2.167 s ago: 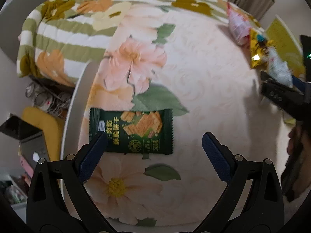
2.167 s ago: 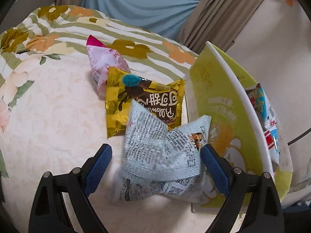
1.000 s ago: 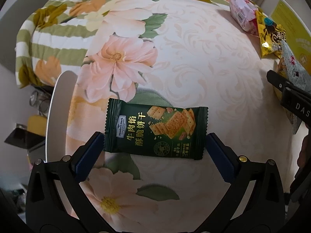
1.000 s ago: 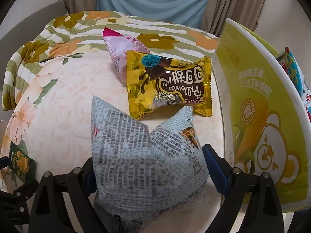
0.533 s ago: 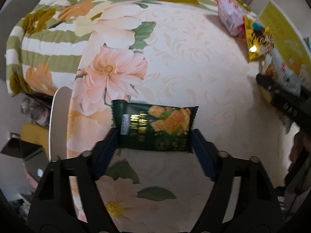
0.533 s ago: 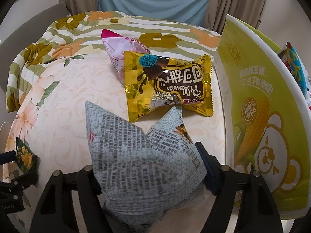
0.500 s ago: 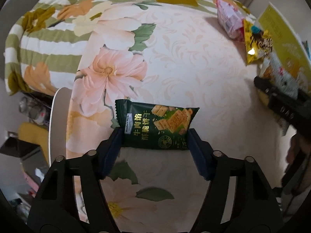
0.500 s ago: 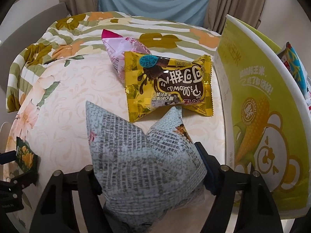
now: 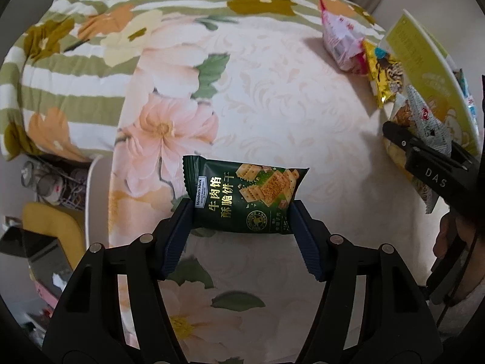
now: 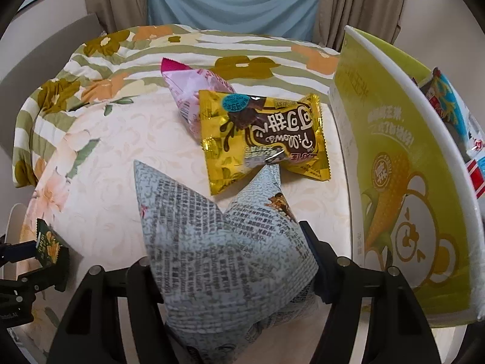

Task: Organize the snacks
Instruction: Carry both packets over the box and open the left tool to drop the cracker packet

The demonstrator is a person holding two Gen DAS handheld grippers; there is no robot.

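A dark green cracker packet [image 9: 245, 200] sits between the blue pads of my left gripper [image 9: 240, 212]. The jaws are closing and the pads press on its two short ends, just above the flowered tablecloth [image 9: 272, 97]. My right gripper [image 10: 230, 248] is also closing, its pads squeezing a puffy grey newspaper-print packet [image 10: 221, 251] that hides its left finger. Beyond it lie a yellow chocolate packet [image 10: 266, 139] and a pink packet [image 10: 188, 88]. The right wrist view shows the green packet [image 10: 48, 244] at the far left.
A tall yellow-green box with a corn and bear print [image 10: 394, 151] stands on the right and holds several snack packets [image 10: 448, 106]. A white chair back [image 9: 91, 200] and floor clutter lie past the table's left edge. A hand [image 9: 448, 236] holds the right gripper.
Both grippers went from wide open to closed: the left on the green packet, which has risen slightly, the right on the grey packet.
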